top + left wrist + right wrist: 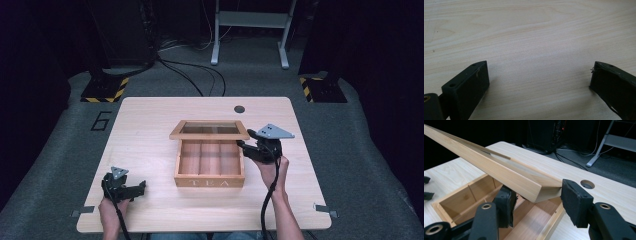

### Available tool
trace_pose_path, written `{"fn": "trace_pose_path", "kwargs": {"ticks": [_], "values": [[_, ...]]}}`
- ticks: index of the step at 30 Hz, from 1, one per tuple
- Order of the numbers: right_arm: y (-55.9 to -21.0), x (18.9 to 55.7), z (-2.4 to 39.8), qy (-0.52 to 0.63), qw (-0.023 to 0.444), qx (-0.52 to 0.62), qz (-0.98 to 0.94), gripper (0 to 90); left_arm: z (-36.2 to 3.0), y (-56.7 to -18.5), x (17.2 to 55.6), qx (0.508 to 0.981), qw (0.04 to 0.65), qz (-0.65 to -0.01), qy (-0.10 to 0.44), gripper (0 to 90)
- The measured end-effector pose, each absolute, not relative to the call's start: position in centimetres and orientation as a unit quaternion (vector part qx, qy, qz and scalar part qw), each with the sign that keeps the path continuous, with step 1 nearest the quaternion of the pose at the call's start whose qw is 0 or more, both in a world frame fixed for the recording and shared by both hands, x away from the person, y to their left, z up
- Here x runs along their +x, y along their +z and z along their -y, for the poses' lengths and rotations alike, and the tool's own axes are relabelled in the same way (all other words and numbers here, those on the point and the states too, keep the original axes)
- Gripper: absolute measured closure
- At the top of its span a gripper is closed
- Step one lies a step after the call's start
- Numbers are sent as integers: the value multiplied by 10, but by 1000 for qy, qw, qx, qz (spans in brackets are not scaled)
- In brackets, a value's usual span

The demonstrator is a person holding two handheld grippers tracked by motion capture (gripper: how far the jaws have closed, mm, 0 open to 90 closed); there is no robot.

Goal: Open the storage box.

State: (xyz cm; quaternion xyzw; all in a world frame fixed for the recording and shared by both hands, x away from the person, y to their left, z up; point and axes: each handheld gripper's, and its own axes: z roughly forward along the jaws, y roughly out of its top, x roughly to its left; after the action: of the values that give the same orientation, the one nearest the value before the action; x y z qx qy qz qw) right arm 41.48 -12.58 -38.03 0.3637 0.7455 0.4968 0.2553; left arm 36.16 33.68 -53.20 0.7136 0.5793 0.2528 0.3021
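Near the front edge of the table (150,210), on the left, a hand (110,212) holds the left gripper (142,187) low over the bare wood. Its two black jaws stand wide apart, and nothing sits between them.

Farther in, at the middle of the table, sits a wooden tea box (209,167). The word TEA is on its front wall. Thin walls split the inside into three parts. I see nothing lying in the parts that show.

Just right of the box, another hand (272,170) holds the right gripper (241,143). It reaches in over the box's right side. The lid (209,130) is lifted up and tilts, with its see-through window in a wood frame. In the right gripper view, the corner of the lid (534,187) sits between the two black jaws. One jaw is tucked under the lid's front edge. The other jaw stands beside the end of the lid. I cannot tell if they press on the wood.

Past the box, a small round hole (239,109) is in the tabletop. Far back on the grey floor stands a light metal frame (250,30), with dark cables (195,75) running nearby.
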Motion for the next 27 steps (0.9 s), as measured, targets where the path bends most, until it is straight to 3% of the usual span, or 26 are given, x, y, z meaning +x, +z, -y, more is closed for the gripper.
{"fn": "trace_pose_path", "kwargs": {"ticks": [27], "values": [[-356,451,128,507,248,377,-734,526,-336,-533,362,707,308,-583,255,18]]}}
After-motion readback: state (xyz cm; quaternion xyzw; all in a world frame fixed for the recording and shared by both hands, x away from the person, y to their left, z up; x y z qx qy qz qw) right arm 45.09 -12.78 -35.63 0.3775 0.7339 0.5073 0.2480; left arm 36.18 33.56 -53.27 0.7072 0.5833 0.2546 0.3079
